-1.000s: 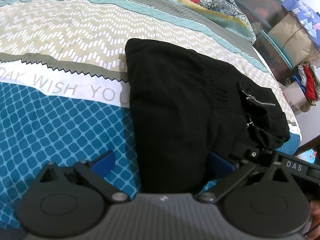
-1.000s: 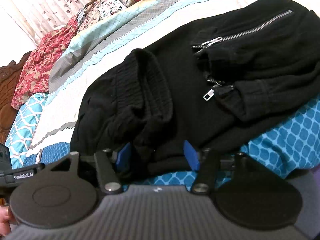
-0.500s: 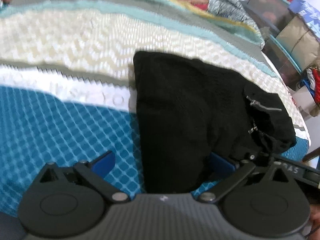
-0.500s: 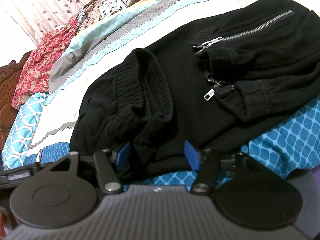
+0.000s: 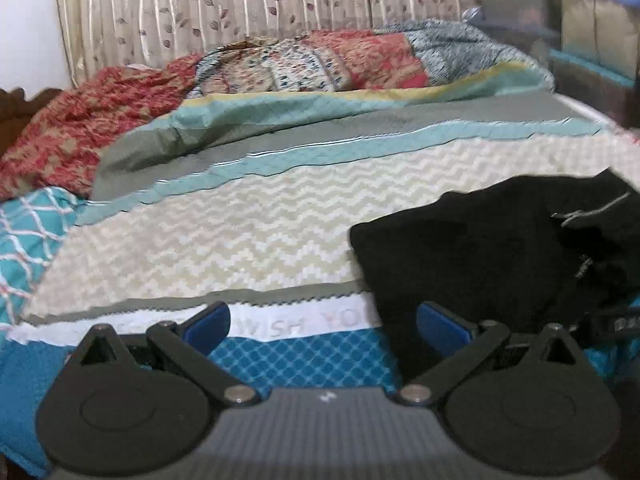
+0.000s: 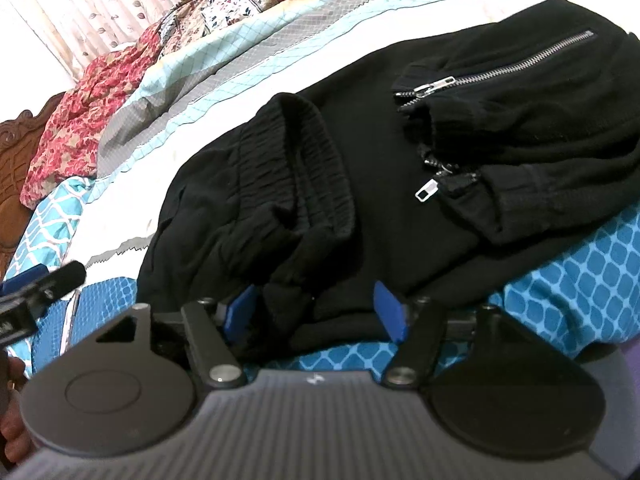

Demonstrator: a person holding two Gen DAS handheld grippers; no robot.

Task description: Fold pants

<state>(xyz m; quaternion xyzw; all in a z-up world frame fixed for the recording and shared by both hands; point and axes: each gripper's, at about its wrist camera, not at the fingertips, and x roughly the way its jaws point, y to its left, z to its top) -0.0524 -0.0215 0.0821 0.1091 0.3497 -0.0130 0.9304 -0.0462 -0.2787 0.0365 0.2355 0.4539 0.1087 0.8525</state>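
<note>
The black pants (image 6: 400, 168) lie folded in a bundle on the bed, with the ribbed waistband (image 6: 308, 168) on top at the left and zipped cuffs (image 6: 500, 68) at the right. My right gripper (image 6: 316, 312) sits low at the bundle's near edge. Its jaws are opening, and a fold of the fabric lies loosely between the blue pads (image 6: 240, 312). My left gripper (image 5: 324, 326) is open with nothing held, lifted above the bedspread to the left of the pants (image 5: 480, 248). In the right wrist view, the left gripper's fingers (image 6: 44, 284) show at the left edge.
The patterned bedspread (image 5: 240, 232) runs left and beyond the pants. Crumpled red floral and blue bedding (image 5: 300, 64) is piled at the head of the bed, before a curtain (image 5: 240, 8). Storage boxes (image 5: 592, 32) stand at the right. A carved wooden headboard (image 6: 12, 152) is far left.
My left gripper rose and tipped upward, so the pants slid to the right of its view and the curtain came into sight. The right gripper's pads spread slightly apart; the pants stayed put.
</note>
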